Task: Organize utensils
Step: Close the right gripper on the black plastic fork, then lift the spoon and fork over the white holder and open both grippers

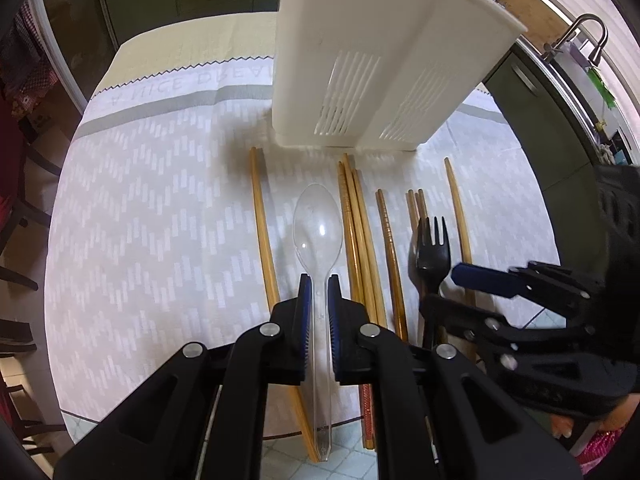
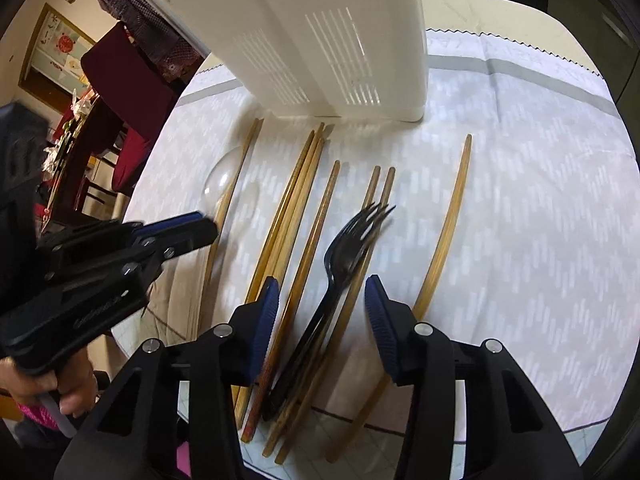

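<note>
We see the left gripper [image 1: 319, 292] squeezing the handle of a clear spoon [image 1: 318, 224] in the middle of the left picture. The right gripper [image 2: 322, 300] is partly open around a black fork [image 2: 340, 248], not touching it. Chopsticks [image 2: 304, 200] lie below the white holder [image 2: 320, 40].

A pale patterned cloth [image 1: 160, 200] covers the counter. A shiny tap [image 1: 592, 36] sits at the upper right. A dark red chair [image 2: 120, 80] stands at the upper left.

Eight chopsticks [image 2: 308, 216], one clear spoon [image 1: 318, 224], one black fork [image 2: 344, 248], one white holder [image 1: 372, 60]
</note>
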Action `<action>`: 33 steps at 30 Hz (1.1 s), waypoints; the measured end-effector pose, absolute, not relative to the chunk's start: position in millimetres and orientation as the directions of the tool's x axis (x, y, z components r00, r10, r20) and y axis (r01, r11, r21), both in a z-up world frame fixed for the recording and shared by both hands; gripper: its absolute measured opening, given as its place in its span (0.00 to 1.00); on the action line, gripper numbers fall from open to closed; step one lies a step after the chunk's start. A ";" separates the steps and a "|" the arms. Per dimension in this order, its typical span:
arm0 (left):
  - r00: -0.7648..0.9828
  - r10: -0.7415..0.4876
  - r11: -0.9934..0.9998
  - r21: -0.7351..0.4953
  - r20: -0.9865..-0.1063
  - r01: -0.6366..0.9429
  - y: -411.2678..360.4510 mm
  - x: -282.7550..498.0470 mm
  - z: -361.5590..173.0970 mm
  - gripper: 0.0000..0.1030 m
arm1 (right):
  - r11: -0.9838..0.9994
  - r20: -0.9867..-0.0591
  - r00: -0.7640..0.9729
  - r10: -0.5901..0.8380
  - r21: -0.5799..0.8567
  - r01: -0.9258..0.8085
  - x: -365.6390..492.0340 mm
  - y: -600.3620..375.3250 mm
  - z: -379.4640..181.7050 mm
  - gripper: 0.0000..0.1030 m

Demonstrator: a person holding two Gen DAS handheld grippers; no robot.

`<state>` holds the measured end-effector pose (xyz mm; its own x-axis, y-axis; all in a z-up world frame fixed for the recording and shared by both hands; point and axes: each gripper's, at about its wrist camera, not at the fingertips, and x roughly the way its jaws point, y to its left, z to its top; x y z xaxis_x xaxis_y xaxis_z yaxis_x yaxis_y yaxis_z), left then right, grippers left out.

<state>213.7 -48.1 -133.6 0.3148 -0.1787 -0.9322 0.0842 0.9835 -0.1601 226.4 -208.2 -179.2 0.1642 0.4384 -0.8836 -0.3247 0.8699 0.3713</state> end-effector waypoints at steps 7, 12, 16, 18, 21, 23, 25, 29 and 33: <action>0.334 -0.182 0.982 -0.154 -0.925 0.108 -48.4 204.4 -122.9 0.08 | 0.881 -0.897 0.142 0.418 0.362 -0.304 240.5 -198.2 -187.7 0.33; 0.335 -0.186 0.981 -0.153 -0.924 0.120 -48.6 199.6 -119.2 0.08 | 0.878 -0.890 0.147 0.432 0.378 -0.292 249.5 -190.9 -192.7 0.17; 0.343 -0.184 0.981 -0.148 -0.921 0.127 -48.6 197.0 -116.8 0.08 | 0.872 -0.873 0.187 0.450 0.385 -0.301 247.4 -193.5 -183.2 0.06; 0.351 -0.185 0.980 -0.147 -0.918 0.131 -48.9 196.1 -114.5 0.08 | 0.867 -0.861 0.213 0.463 0.388 -0.313 240.3 -198.0 -174.1 0.06; 0.375 -0.181 0.981 -0.139 -0.909 0.137 -47.9 194.5 -107.6 0.08 | 0.854 -0.832 0.262 0.490 0.397 -0.337 231.6 -200.7 -157.8 0.05; 0.394 -0.188 0.980 -0.144 -0.900 0.139 -46.3 192.4 -101.0 0.08 | 0.845 -0.806 0.303 0.508 0.399 -0.355 223.5 -203.2 -145.3 0.05; 0.409 -0.197 0.978 -0.150 -0.891 0.143 -45.2 190.3 -94.4 0.08 | 0.839 -0.778 0.348 0.523 0.399 -0.369 214.7 -206.2 -133.8 0.05; 0.443 -0.209 0.976 -0.156 -0.872 0.153 -43.7 184.8 -77.8 0.08 | 0.844 -0.724 0.447 0.525 0.374 -0.385 194.1 -215.4 -113.0 0.05; 0.476 -0.232 0.971 -0.175 -0.848 0.163 -42.6 178.0 -60.8 0.08 | 0.849 -0.676 0.520 0.522 0.352 -0.395 178.9 -225.4 -95.8 0.05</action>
